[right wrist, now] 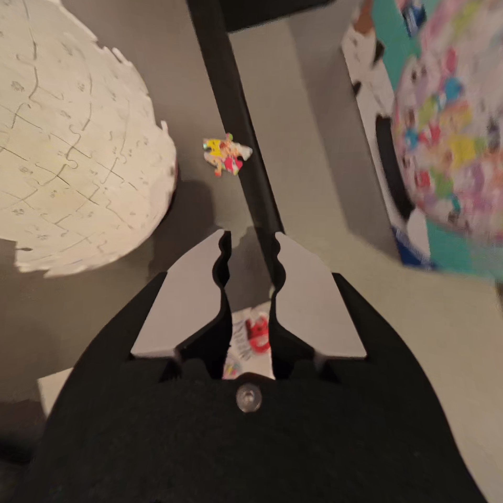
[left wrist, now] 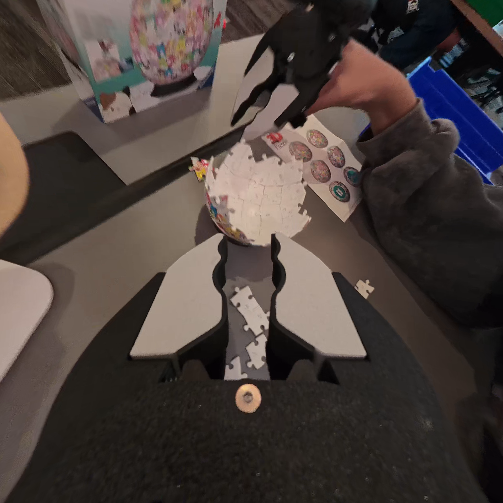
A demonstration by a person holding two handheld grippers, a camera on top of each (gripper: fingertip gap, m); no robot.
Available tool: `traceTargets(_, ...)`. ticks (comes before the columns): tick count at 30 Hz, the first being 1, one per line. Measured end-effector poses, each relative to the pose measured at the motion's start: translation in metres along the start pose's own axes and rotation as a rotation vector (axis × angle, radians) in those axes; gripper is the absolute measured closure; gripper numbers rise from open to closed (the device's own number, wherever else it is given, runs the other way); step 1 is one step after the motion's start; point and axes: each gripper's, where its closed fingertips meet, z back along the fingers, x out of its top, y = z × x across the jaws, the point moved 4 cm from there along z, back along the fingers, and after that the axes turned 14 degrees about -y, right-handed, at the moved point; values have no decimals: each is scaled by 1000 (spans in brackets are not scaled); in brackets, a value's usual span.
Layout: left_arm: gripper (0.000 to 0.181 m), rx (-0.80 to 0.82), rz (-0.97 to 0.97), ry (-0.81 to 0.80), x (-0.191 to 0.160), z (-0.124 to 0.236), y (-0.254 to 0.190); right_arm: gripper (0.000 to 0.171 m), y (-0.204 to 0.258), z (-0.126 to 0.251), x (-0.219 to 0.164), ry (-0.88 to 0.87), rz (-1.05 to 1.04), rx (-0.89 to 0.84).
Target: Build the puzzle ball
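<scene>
The half-built puzzle ball stands on the grey table with its white inner side facing up and a jagged open rim; colourful outer faces show on its left. My left gripper is open and empty, its tips just short of the ball. Several loose white pieces lie beneath its fingers. My right gripper hangs open above and behind the ball. In the right wrist view the right gripper is open and empty, with the ball to its left and a colourful loose piece ahead.
The puzzle box stands at the back left; it also shows in the right wrist view. An instruction sheet lies right of the ball. One white piece lies at the right. A dark gap splits the tables. A blue bin stands far right. The tips of one gripper are about 20 cm away from the tips of the other. My right gripper is the nearer one to the colourful loose piece: about 7 cm, against 20 cm.
</scene>
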Motion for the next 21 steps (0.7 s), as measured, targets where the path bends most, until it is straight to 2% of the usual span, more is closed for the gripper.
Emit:
traceTargets(3, 146, -43, 2, -23, -31, -1, -10, 129, 23, 30, -22, 1, -155, -112)
traceTargets(5, 121, -57, -27, -36, -45, -4, -21, 118, 55, 38, -32, -42, -206, -98)
traceTargets(6, 112, -30, -51, -33, -48, -8, -22, 117, 72, 38, -36, -67, -207, -79)
traceTargets(8, 103, 43, -89, 18, -52, -17, -23, 100, 108, 29, -41, -144, -190, -22)
traceTargets(10, 90, 103, -133, 43, -61, -24, -21, 93, 130, 16, -43, -237, -150, -24)
traceTargets(11, 87, 135, -149, 52, -69, -27, -19, 85, 136, 10, -43, -261, -121, -38)
traceTargets(13, 89, 152, -146, 74, -86, -36, -20, 88, 138, 3, -42, -263, -81, -89)
traceTargets(15, 89, 132, -125, 76, -94, -47, -24, 81, 135, -2, -36, -254, -51, -107)
traceTargets(21, 94, 160, -101, 94, -87, -75, -19, 83, 121, -8, -22, -223, -50, -26)
